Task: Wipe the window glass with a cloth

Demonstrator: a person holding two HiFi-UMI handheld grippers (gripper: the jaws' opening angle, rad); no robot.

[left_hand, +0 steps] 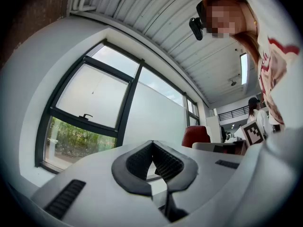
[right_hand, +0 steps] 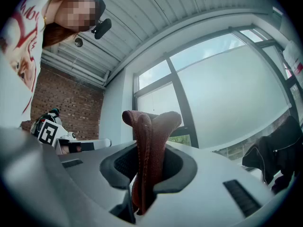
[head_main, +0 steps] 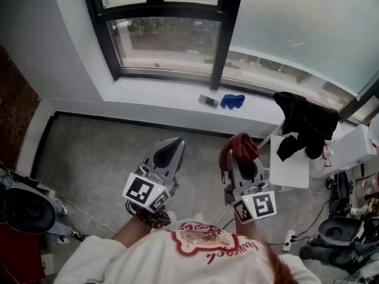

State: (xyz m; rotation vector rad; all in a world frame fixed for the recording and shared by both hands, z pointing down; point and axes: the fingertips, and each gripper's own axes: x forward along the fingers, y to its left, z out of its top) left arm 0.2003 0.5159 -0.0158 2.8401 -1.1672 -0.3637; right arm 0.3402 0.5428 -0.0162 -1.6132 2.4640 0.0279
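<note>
Two grippers up, and we've got the red cloth [right_hand: 150, 126] pinched tight in our right gripper [right_hand: 149, 160], a folded bunch standing proud of the jaws. Our left gripper [left_hand: 152, 162] is closed on nothing, tips together. Ahead of both sits the window glass [head_main: 172, 40], well apart from the cloth. It looks soft, light and floppy; we'd judge this mid-fold pinch leaves a pad free for wiping.
</note>
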